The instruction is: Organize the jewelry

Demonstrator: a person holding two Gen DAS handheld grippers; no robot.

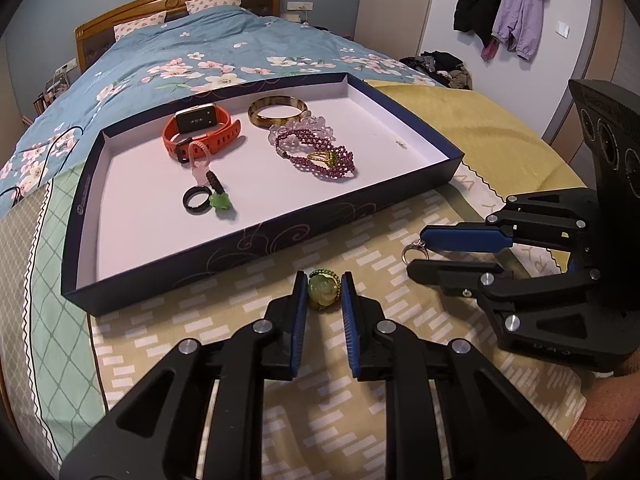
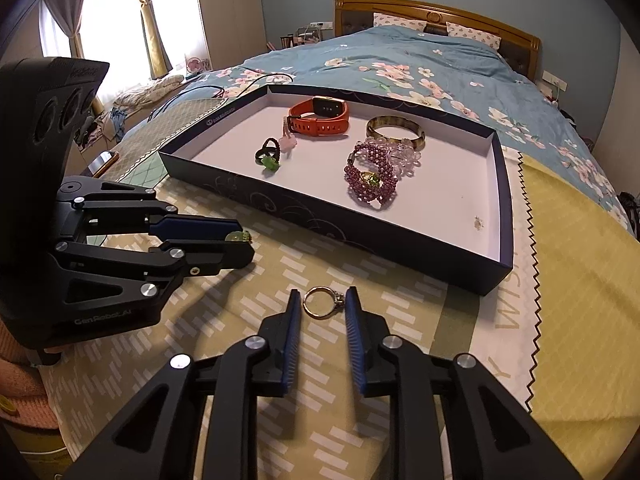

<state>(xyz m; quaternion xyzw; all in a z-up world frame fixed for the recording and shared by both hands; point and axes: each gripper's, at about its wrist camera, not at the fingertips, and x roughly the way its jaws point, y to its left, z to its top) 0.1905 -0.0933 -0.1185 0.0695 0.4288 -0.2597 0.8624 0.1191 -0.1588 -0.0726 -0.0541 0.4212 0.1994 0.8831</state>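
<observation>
My left gripper (image 1: 323,280) rests on the patterned cloth just in front of the tray, shut on a green jade pendant (image 1: 322,293) that its blue pads squeeze from both sides. From the right wrist view the left gripper (image 2: 245,240) shows side-on with the pendant (image 2: 235,236) at its tips. To the right, my right gripper (image 2: 323,298) is shut on a silver ring (image 2: 338,300) with a small stone, lying flat on the cloth. The dark blue tray (image 1: 280,236) holds an orange watch (image 1: 200,128), a bangle (image 1: 276,114), purple beaded bracelets (image 1: 320,156) and a black ring (image 1: 196,200).
The tray (image 2: 320,220) sits on a bed with a blue floral cover (image 1: 224,52). A yellow cloth (image 2: 580,280) lies to its right. A phone (image 2: 104,160) lies left of the tray. The white tray floor (image 1: 384,128) on the right side is bare.
</observation>
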